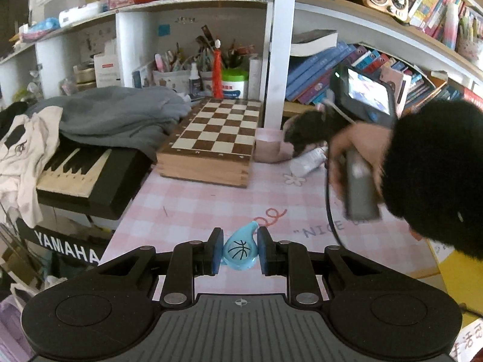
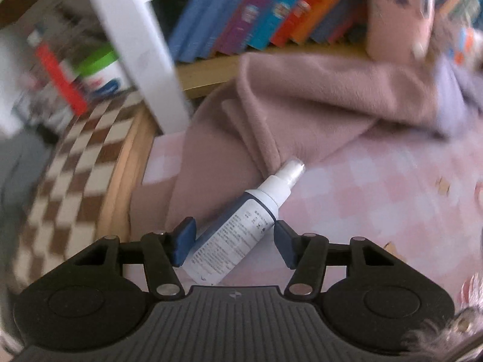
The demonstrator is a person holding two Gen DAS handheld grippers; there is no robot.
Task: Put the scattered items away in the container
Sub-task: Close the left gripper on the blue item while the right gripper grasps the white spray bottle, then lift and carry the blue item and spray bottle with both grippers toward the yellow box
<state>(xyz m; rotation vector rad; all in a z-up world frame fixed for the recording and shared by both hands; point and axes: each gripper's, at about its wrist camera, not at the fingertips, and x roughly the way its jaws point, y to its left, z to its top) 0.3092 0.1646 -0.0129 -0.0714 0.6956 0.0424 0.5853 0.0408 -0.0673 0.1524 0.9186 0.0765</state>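
Right gripper (image 2: 231, 246) is straddling, jaws wide, the spray bottle (image 2: 241, 226) slanting toward upper right, while left gripper (image 1: 240, 250) is pinching the blue charm (image 1: 240, 250).

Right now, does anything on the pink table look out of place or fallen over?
Yes. A white spray bottle lies on its side on the checked tablecloth, with its nozzle against the pink cloth. The open right tongs straddle it. A blue teardrop item sits between the left tongs.
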